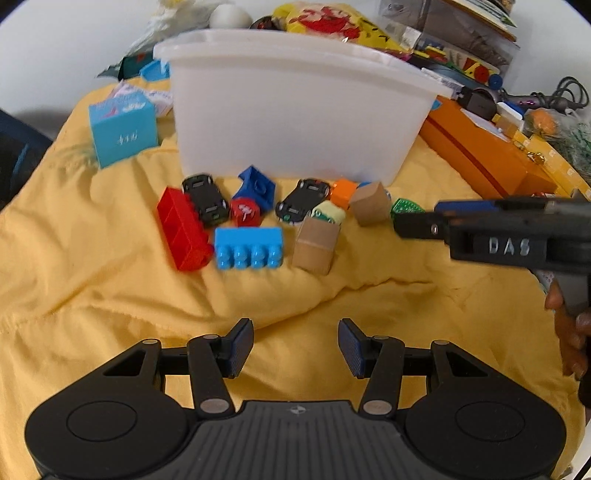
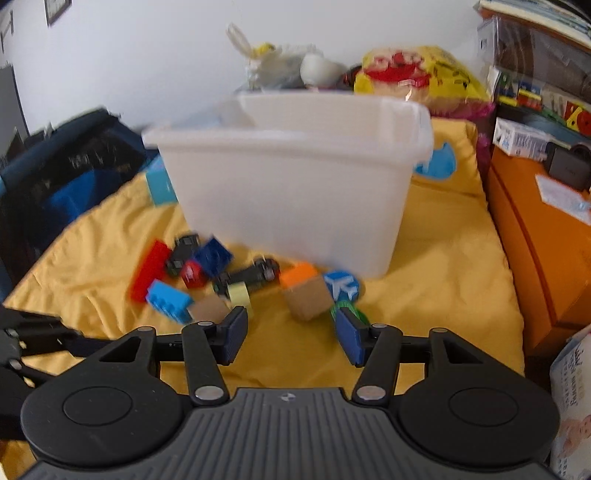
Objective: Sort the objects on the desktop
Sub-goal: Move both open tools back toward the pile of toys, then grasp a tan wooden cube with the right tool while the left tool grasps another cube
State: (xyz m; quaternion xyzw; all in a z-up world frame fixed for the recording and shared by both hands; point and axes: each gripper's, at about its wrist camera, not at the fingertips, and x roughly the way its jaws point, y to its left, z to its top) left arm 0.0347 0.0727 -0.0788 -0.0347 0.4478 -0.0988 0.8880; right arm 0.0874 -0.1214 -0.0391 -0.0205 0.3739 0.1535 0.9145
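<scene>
Yellow cloth (image 1: 110, 295) covers the desk, white bin (image 1: 295, 122) stands upright at the back middle, toys lie in a loose cluster on the cloth just in front of it. Left gripper (image 1: 295, 347) hovers over bare cloth, near side of the cluster, jaws apart, nothing between them. Right gripper (image 2: 291, 336) is also spread with nothing in it, pointing at the right end of the cluster; in the left view it enters from the right edge, with part of a hand (image 1: 570, 332) on its handle. Cluster, left to right in the left wrist view: red brick (image 1: 183, 232) on its side, black car (image 1: 205, 199) flipped underside up and touching it, red die (image 1: 244, 211), dark blue brick (image 1: 255, 186) tilted against the bin's base, light blue brick (image 1: 249, 246) studs toward the camera, second black car (image 1: 303, 199) also upside down, tan box (image 1: 316, 243), pale yellow piece (image 1: 330, 213) behind it, orange block (image 1: 343, 192), second tan box (image 1: 370, 203), green piece (image 1: 406, 206) just beside the right gripper's tip. Right wrist view is blurred; a blue airplane block (image 2: 341, 285) sits beside the second tan box. Light blue carton (image 1: 122, 133) stands left of the bin, apart from the cluster. Orange box (image 1: 480, 155) lies along the right side. Yellow bag (image 1: 332, 22) and clutter sit behind the bin.
</scene>
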